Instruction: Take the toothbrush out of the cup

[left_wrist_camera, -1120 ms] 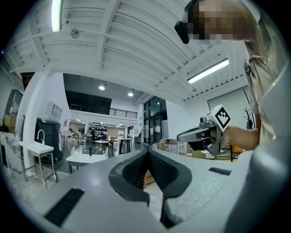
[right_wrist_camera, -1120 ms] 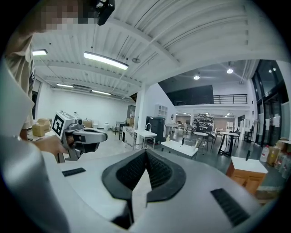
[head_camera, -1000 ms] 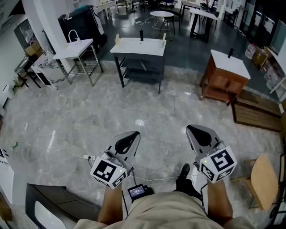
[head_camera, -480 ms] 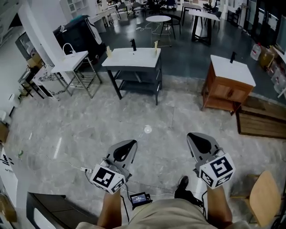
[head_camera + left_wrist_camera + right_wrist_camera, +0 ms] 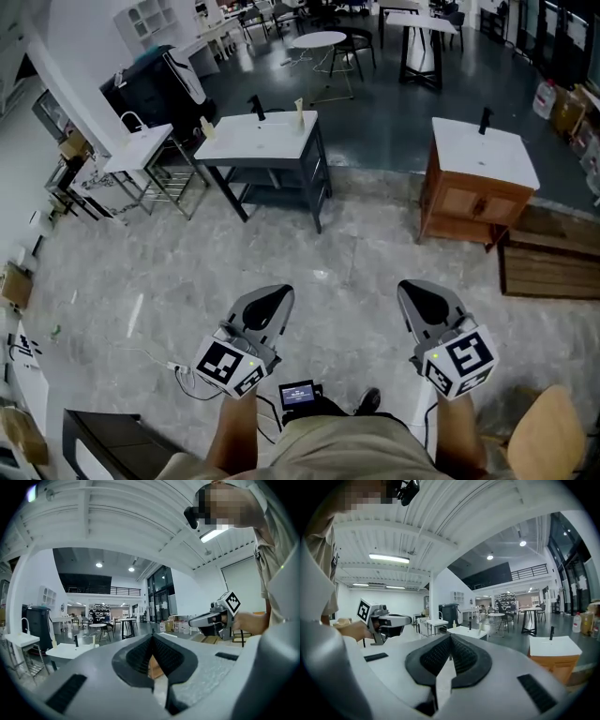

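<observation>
Step in hand, as judged: approach, with no grasp begun. The left gripper (image 5: pixel 267 302) and right gripper (image 5: pixel 427 298) are held out level, side by side above the floor (image 5: pixel 356 253), and the fingers of both are clenched together on nothing. The cup is taken to be the small pale item (image 5: pixel 298 106) on the dark washstand's worktop (image 5: pixel 258 141), well apart from both grippers, with the toothbrush too small to be made out. Next, the gap must be closed and one gripper's fingers released.

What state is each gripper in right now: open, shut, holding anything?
Left gripper: shut, nothing between the jaws.
Right gripper: shut, nothing between the jaws.
</observation>
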`<state>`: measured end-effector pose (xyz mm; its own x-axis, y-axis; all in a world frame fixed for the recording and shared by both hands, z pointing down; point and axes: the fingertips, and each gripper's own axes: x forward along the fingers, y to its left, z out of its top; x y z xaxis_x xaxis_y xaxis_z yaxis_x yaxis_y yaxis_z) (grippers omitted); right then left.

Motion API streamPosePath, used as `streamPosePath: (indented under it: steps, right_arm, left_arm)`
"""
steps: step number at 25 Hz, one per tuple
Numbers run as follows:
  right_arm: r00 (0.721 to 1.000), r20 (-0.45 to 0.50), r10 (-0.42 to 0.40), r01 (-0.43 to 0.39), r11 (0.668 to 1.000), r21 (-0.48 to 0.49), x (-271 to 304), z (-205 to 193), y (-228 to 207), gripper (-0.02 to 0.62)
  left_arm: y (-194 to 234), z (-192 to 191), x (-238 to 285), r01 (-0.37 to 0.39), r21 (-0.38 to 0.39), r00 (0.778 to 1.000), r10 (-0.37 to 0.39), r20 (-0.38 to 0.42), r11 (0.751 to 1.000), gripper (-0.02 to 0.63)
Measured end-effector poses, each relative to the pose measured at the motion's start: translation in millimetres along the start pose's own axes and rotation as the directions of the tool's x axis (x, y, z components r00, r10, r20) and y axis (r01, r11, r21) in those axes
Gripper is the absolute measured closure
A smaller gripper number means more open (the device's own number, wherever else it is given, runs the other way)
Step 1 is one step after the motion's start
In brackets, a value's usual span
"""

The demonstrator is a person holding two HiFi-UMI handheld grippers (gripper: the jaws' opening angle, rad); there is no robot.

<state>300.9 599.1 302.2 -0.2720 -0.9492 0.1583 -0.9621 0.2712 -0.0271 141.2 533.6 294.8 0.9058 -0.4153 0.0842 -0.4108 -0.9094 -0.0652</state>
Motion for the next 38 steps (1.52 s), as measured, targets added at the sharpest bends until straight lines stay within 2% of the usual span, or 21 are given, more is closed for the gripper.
streamPosePath:
  steps: [7,14,19,26,33,38]
  right_arm:
    - [1.000,0.005,0.016,-0.016,1.000,0.004,4.4,3.4,-51.4,0.591]
    - [1.000,-0.010,-0.006,0.006,1.000,-0.017,63.1,0.3,-91.9,0.591]
    - [0.999,-0.032,-0.023,0.023,1.000,-0.021,135.3,6.0,-116.6,0.591]
    - [0.997,-0.077,-0.024,0.022,0.999,-0.031,270.0,22.7,-130.9,0.591]
    - [0.997,-0.078,-0.003,-0.003,0.997,-0.076,389.1,62.0,-121.9,0.591]
    - [0.996,-0.088,0.020,-0.027,0.996,-0.081,453.0,72.4,-122.2,0.591]
  left_arm:
    - [1.6,21.8,45.3,-0.026,0.034,1.000,0.025,0.013,0.999,0.600]
    - [55.4,-4.6,88.2,-0.020,0.013,1.000,0.020,0.008,1.000,0.600]
    - [126.8,-13.7,123.4,-0.012,-0.004,1.000,0.012,0.017,1.000,0.600]
    - [258.4,-24.2,161.7,-0.008,-0.035,1.000,0.009,0.029,0.999,0.600]
    - [369.5,-19.0,170.5,-0.016,-0.026,0.998,0.018,0.060,1.000,0.600]
    - [421.6,-24.0,164.4,-0.060,-0.035,0.996,0.062,0.056,0.998,0.600]
